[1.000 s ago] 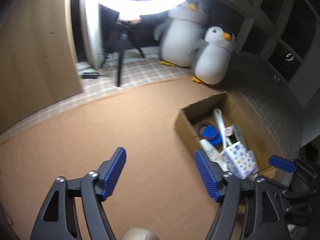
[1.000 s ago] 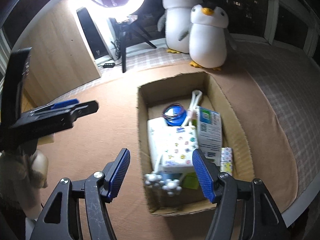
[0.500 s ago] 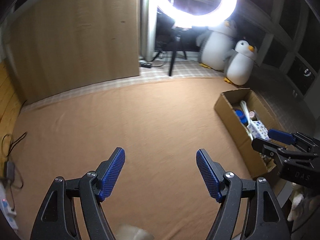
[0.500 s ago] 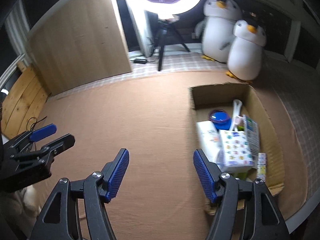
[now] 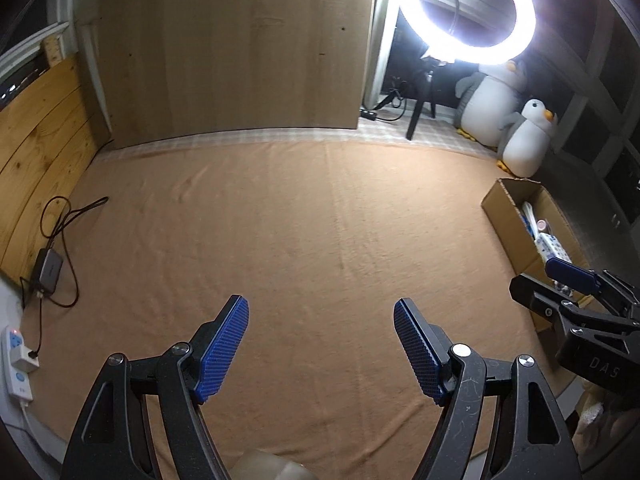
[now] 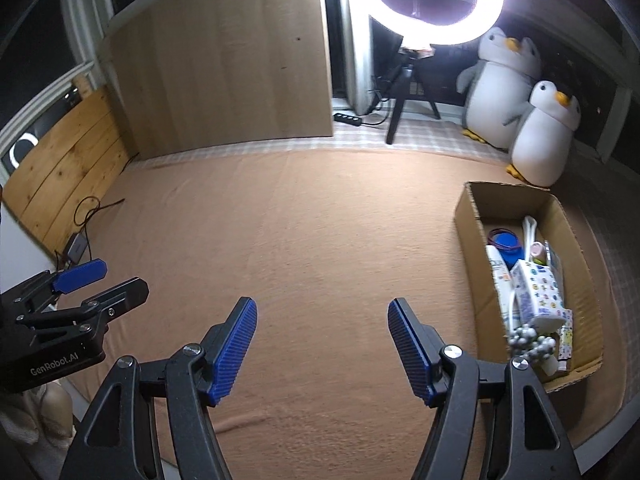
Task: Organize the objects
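A cardboard box stands on the brown cloth at the right, and shows in the left wrist view too. It holds several items: a white patterned carton, a white bottle, a blue round lid and a silver bead cluster. My left gripper is open and empty above the cloth; it appears at the left of the right wrist view. My right gripper is open and empty, left of the box; it appears at the right of the left wrist view.
Two plush penguins sit behind the box. A ring light on a tripod stands at the back beside a wooden panel. A cable and adapter and a power strip lie at the left edge.
Both grippers have pulled back and up from the box and swung left. The box now sits farther right and smaller in both views. Both stay open and empty.
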`<state>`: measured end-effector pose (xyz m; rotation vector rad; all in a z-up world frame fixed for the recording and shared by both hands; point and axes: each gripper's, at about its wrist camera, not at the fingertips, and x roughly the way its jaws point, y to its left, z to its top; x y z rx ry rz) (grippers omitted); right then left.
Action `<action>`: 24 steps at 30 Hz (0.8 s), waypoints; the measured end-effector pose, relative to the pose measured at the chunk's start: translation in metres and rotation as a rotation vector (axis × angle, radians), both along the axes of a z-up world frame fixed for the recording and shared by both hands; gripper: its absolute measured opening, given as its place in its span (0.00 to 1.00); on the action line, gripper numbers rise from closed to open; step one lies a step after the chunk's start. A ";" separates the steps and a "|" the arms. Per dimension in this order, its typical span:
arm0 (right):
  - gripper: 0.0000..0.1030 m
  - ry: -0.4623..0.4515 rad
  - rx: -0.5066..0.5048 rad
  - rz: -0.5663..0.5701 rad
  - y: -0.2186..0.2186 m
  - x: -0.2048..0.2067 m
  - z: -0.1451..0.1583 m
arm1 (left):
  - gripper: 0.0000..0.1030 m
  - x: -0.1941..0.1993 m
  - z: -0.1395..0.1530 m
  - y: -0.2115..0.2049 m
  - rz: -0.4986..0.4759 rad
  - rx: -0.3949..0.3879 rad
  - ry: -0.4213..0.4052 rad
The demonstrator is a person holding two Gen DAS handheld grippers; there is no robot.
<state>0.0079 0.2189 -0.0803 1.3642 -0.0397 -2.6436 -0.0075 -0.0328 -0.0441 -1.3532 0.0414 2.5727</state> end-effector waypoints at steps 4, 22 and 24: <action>0.63 0.000 0.006 0.008 -0.009 0.001 -0.003 | 0.76 0.001 -0.001 -0.008 0.015 -0.007 -0.006; 0.64 0.014 -0.006 0.006 -0.021 0.003 0.002 | 0.76 -0.002 0.002 -0.010 0.017 -0.011 0.003; 0.64 0.013 -0.005 0.003 -0.021 0.004 0.001 | 0.76 -0.002 0.003 -0.010 0.014 -0.010 0.004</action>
